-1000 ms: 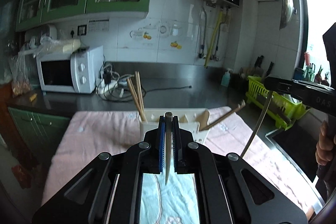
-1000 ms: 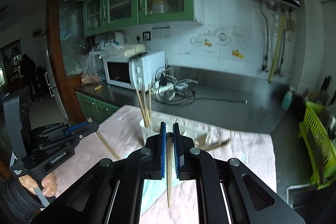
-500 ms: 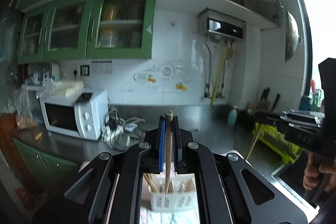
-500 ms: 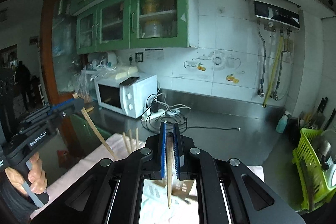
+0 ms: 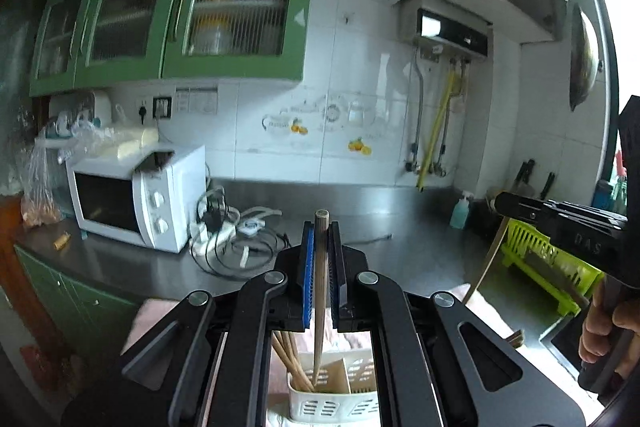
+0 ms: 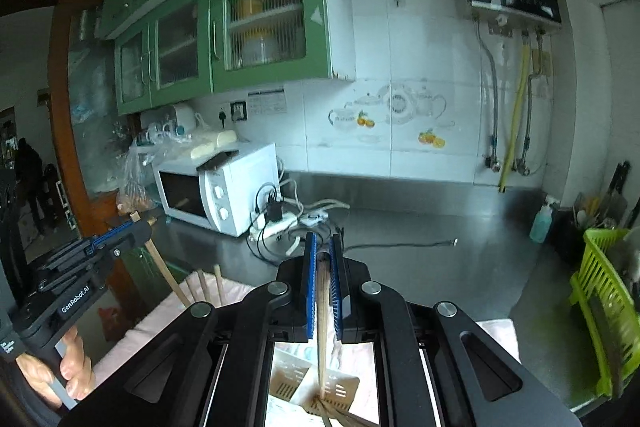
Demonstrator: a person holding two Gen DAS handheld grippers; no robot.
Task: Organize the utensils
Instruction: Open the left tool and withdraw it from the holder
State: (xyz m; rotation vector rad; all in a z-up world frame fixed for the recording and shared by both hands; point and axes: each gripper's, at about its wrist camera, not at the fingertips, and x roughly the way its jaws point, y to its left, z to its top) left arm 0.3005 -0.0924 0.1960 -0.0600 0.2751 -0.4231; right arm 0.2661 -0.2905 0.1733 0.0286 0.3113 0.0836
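The white slotted holder (image 5: 332,393) at 6 o'clock holds chopsticks (image 5: 290,359). The left gripper (image 5: 320,247) and right gripper (image 6: 322,263) each clamp one chopstick.

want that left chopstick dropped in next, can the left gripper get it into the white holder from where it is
Probably yes. The left gripper is shut on its chopstick, whose tip hangs right over the white holder, in the section holding other chopsticks. Nothing blocks the drop.
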